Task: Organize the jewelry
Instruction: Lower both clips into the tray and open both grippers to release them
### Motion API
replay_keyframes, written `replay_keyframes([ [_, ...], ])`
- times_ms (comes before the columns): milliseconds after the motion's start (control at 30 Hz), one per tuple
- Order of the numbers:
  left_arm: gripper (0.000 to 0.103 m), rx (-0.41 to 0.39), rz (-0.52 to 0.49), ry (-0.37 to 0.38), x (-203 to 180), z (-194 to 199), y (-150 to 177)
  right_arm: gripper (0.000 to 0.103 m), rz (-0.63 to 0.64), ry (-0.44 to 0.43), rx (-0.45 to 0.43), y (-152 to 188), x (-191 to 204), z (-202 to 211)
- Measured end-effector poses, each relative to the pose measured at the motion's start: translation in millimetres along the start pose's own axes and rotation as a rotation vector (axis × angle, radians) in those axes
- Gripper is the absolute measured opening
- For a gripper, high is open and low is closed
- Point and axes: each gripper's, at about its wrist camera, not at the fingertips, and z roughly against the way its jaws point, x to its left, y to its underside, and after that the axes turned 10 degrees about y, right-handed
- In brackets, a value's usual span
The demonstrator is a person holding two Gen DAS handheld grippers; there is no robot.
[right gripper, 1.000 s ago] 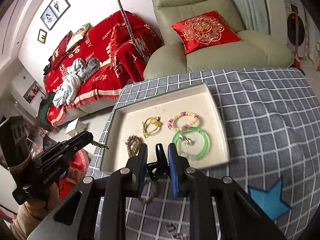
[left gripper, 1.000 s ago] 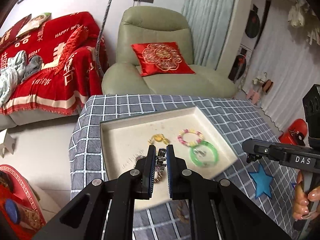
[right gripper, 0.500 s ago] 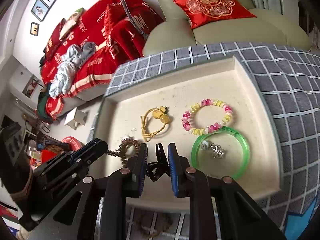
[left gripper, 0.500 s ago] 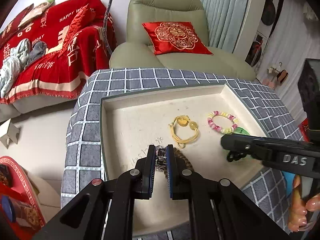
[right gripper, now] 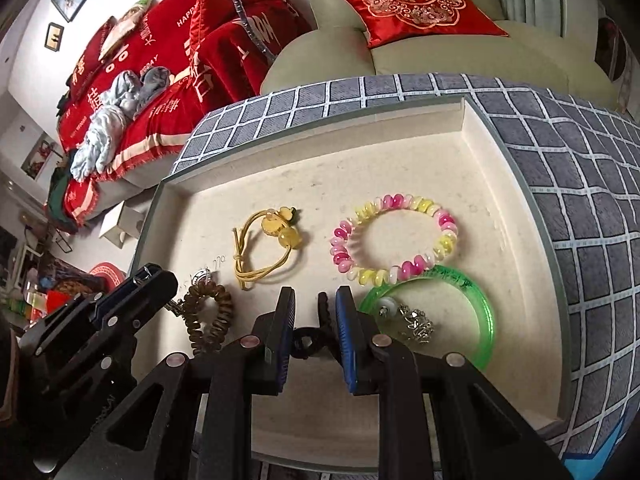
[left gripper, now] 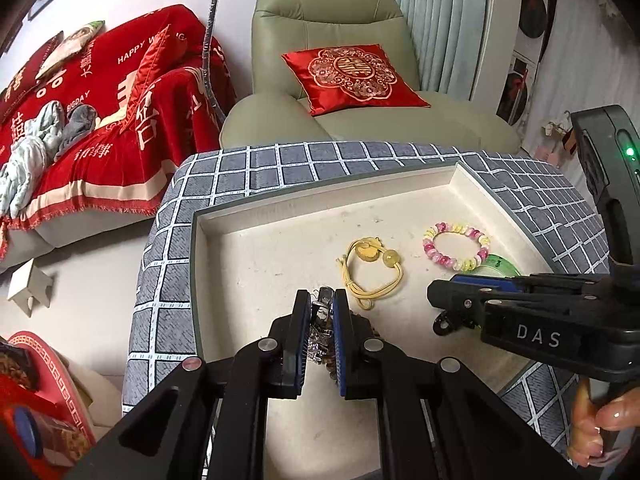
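A cream-lined tray [left gripper: 212, 220] lies on the checked tablecloth. My left gripper [left gripper: 322, 300] is shut on a small silver piece of jewelry [left gripper: 323, 308], low over the tray's near left part. Just beside it lies a brown bead bracelet [right gripper: 208, 316]. My right gripper [right gripper: 315, 296] is shut on a black hair clip [right gripper: 308, 338], low over the tray's front middle. In the tray lie a yellow cord bracelet [right gripper: 268, 248], a pink and yellow bead bracelet [right gripper: 394, 240] and a green bangle [right gripper: 460, 304] with a silver charm [right gripper: 416, 322] inside it.
The grey checked cloth [right gripper: 580, 200] surrounds the tray. Behind the table stand a green armchair [left gripper: 360, 120] with a red cushion and a sofa under a red throw [left gripper: 100, 120]. A person's hand [left gripper: 600, 424] holds the right gripper's handle.
Both grippers have come down and forward, from above the tray's front edge to low over its floor. Each keeps its grip; the jewelry in the tray has not moved.
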Motion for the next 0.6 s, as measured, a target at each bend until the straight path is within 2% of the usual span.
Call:
replay_keyframes([
  [133,0.027,-0.005,0.005,-0.003,0.0,0.4,0.3,0.027,-0.022,-0.028,-0.001,-1.5,-4.6,3.9],
  [200,0.027,-0.007,0.011,-0.005,-0.1,0.8,0.2,0.050,-0.039,-0.060,-0.022,-2.1,-7.3,11.9],
  [267,0.027,-0.008,0.015,-0.005,0.4,0.7,0.3,0.059,-0.048,-0.072,-0.048,-2.0,-8.1,21.5],
  [433,0.027,-0.003,0.017,-0.025,-1.8,-0.7,-0.2,0.060,-0.059,-0.099,-0.092,5.2,-12.9,51.2],
  [500,0.027,0.000,0.019,-0.031,-2.5,-2.4,-1.2,0.065,-0.070,-0.103,-0.105,12.5,-17.4,62.8],
  [600,0.027,0.003,0.020,-0.037,-3.7,-4.5,-1.7,0.066,-0.094,-0.107,-0.116,22.7,-26.2,76.3],
])
